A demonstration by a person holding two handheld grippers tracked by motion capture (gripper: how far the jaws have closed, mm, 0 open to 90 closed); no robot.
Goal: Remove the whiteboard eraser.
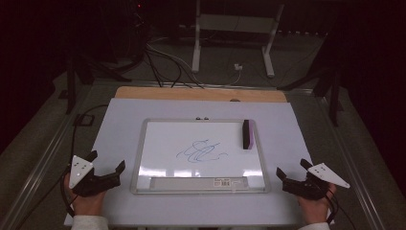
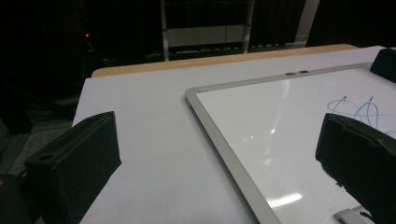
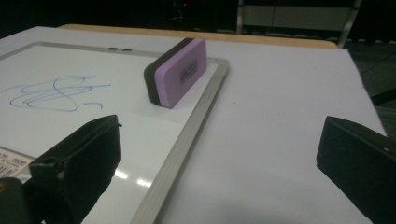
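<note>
The whiteboard point(image 1: 201, 155) is laid flat at the middle of the white worktop point(image 1: 119, 120) and serves as the landmark. A blue scribble point(image 1: 201, 151) is seen at the whiteboard's centre. The eraser point(image 1: 248, 134), purple with a black back, is stood on its long edge on the whiteboard's surface at the far right corner, just inside the metal frame; in the right gripper view the eraser point(image 3: 177, 72) is seen beside the frame's right rail. A grey tray strip point(image 1: 198, 182) with a label is noted along the whiteboard's near edge.

The left tongs point(image 1: 106, 163) are held off the whiteboard's near left corner, over bare worktop, with the jaws spread and nothing between them. The right tongs point(image 1: 293, 168) are held off the whiteboard's near right corner, likewise spread wide and empty. Neither is touching the whiteboard. A wooden edge point(image 1: 201, 94) is visible beyond the whiteboard's far side.
</note>
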